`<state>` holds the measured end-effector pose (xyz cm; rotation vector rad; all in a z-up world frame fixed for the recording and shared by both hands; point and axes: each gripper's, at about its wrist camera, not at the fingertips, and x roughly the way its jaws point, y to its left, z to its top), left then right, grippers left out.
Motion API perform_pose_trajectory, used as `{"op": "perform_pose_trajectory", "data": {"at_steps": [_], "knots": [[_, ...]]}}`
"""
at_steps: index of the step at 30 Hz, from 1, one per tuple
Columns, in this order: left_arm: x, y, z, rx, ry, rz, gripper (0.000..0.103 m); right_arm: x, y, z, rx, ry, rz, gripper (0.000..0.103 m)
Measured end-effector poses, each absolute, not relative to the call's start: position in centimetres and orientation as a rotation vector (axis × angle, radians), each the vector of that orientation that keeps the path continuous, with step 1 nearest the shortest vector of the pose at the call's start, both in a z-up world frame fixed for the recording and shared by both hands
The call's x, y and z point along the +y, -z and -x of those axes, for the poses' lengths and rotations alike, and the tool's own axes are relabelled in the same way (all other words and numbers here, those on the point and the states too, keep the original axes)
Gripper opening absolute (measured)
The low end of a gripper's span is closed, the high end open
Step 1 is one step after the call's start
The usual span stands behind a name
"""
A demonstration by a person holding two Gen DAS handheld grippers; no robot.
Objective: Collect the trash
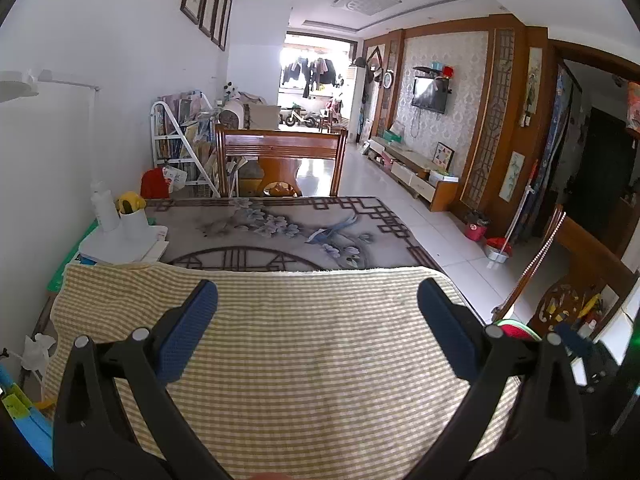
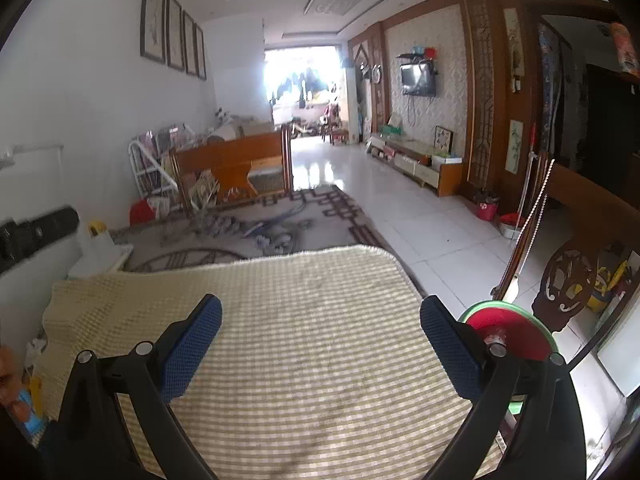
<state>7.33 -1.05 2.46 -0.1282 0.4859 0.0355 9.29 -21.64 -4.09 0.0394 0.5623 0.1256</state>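
Left gripper (image 1: 318,300) spread wide, holding nothing, over the yellow-checked woven cloth (image 1: 304,360); right gripper (image 2: 320,316) likewise, round red green-rimmed bin (image 2: 508,332) off the cloth's right edge.

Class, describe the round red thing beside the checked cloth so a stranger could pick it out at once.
Start at the table spread with the yellow checked cloth. Go to its right edge, beside the carved wooden chair. There, lower than the tabletop, is the red round thing; only it has a green rim.
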Motion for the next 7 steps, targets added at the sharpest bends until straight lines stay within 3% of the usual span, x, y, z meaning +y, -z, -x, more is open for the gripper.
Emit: {"op": "perform_pose_trajectory", "data": {"at_steps": [7], "knots": [[0.1, -0.9, -7.9, 0.583, -0.084, 0.162, 0.098, -20.8, 12.0, -14.5, 0.773, -0.154, 0.032, 0.096]]}}
